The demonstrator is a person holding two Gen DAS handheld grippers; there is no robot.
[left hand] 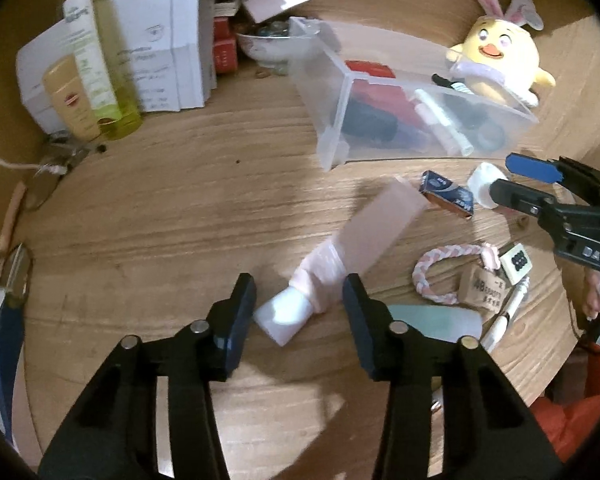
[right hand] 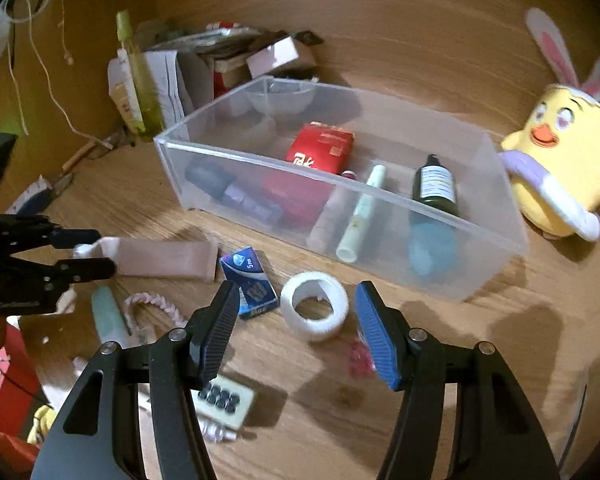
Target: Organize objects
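- Two grippers hover over a wooden table (left hand: 160, 200).
- Left gripper (left hand: 300, 300): jaws apart, straddling the white cap of a pink tube (left hand: 352, 248); pads not pressing it.
- Right gripper (right hand: 296, 320): jaws apart around a tape roll (right hand: 314, 306), no contact.
- Clear bin (right hand: 380, 208) lies at 12 o'clock from the roll; blue box (right hand: 252, 284) at 9.

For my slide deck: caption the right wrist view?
Open right gripper hovers over white tape roll beside clear plastic bin.

left gripper (left hand: 300, 300): fingers apart, angled down | right gripper (right hand: 296, 320): 2 fingers apart (tilted down)
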